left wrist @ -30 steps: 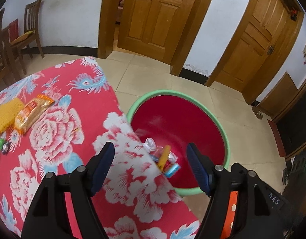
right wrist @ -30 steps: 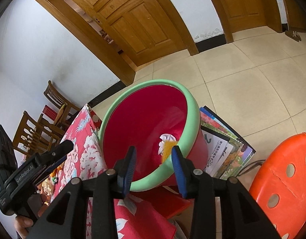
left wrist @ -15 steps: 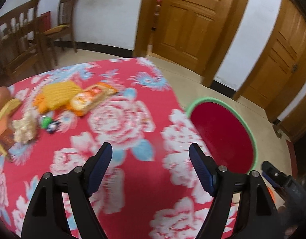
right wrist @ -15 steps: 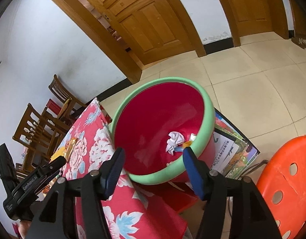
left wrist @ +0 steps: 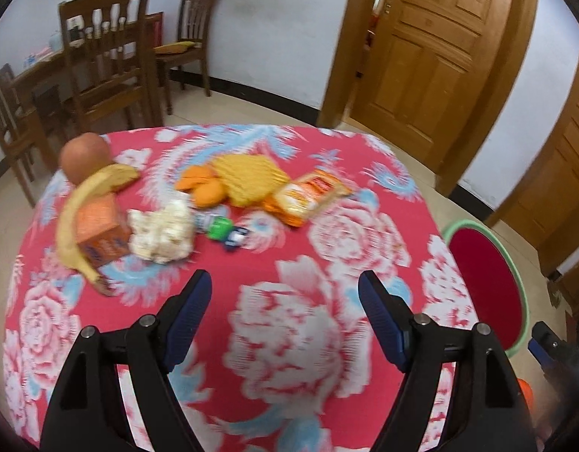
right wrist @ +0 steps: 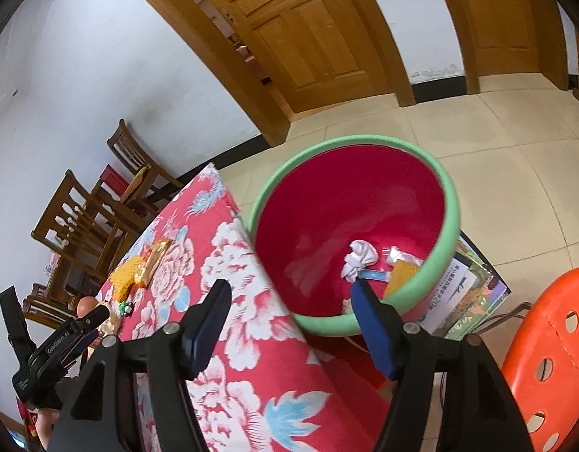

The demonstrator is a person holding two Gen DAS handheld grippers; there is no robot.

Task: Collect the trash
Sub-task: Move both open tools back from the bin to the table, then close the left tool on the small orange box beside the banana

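Left claw gaping, empty; tissue ahead-left, touching box and banana. Risk: grabbing food. Right claw apart, over bin.

Left gripper held low above the near part of the tabletop, jaws spread wide and empty; right gripper poised at the tabletop's right edge, jaws likewise parted, gripping nothing.
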